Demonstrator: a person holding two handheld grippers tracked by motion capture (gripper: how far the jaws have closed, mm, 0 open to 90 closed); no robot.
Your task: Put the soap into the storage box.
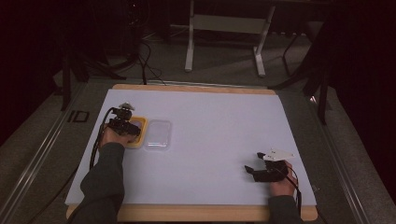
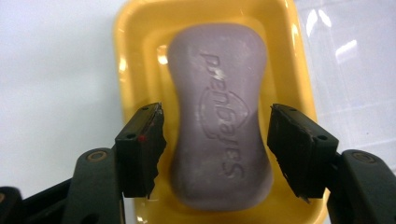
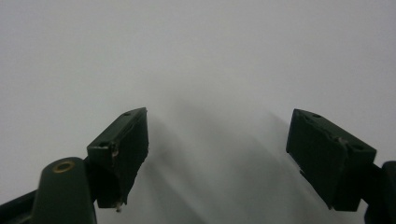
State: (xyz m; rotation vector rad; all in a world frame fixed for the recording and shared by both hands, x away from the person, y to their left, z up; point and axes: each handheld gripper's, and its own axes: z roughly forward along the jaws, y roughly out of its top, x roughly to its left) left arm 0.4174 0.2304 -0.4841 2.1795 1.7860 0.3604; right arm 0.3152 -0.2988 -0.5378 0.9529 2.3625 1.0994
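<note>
left gripper view: soap bar (image 2: 219, 116) in yellow dish (image 2: 130, 60)

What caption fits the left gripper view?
Open left gripper straddles a purple Safeguard soap bar in its yellow dish.

Mauve soap (image 2: 219, 116), yellow dish (image 2: 135, 60)

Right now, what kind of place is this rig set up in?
Probably a lab or workshop data-collection station, not a home: a white-covered table on grey floor, cables trailing behind it, a bare metal table frame beyond, and a staged soap bar in a yellow dish.
</note>
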